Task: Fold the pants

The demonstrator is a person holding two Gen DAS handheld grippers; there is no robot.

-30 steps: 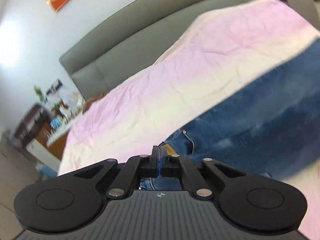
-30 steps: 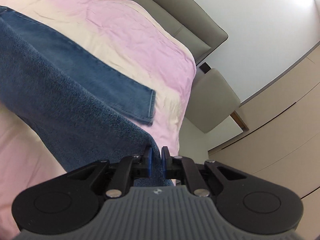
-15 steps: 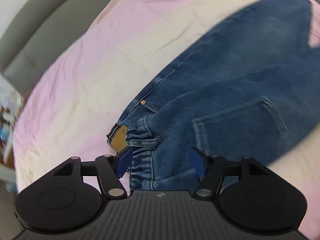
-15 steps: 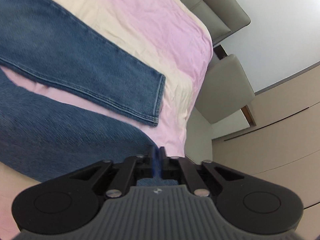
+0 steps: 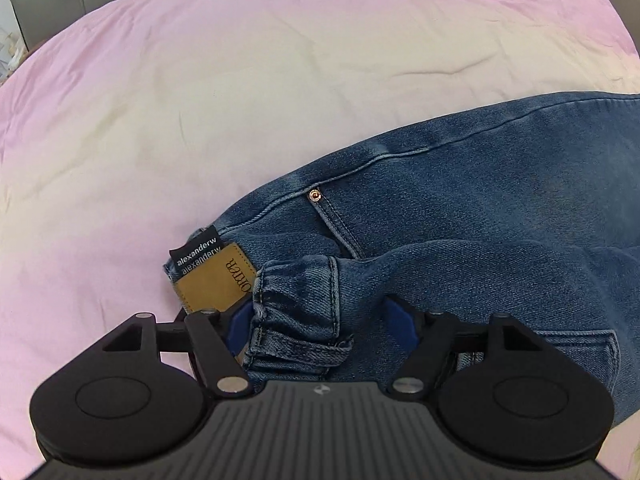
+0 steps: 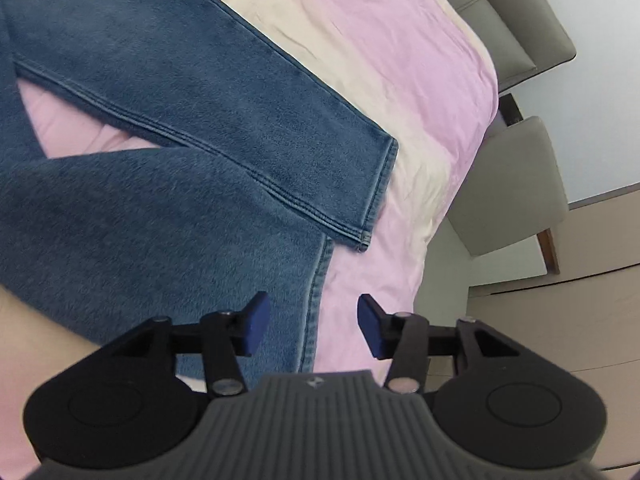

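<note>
Blue jeans [image 5: 480, 220] lie on a pink and cream bedspread [image 5: 200, 100]. In the left wrist view the waist end shows a tan leather patch [image 5: 212, 284] and a black label. My left gripper [image 5: 320, 320] hangs just over it with its jaws opening wide, and the bunched waistband [image 5: 296, 300] sits loose between the blue pads. In the right wrist view the far leg [image 6: 200, 92] and the near leg [image 6: 160, 220] spread apart in a V. My right gripper [image 6: 313, 320] is opening over the near leg's hem [image 6: 316, 280], which rests on the bed without being pinched.
The bed's edge runs down the right of the right wrist view. Beside it stand a grey upholstered chair [image 6: 508, 184] and beige cabinet fronts [image 6: 560, 312]. A grey padded headboard [image 6: 520, 12] closes the far end of the bed.
Both grippers came down toward the bed and tipped downward. Each was shut on the denim and has let go, the left first. The jeans now rest on the bedspread.
</note>
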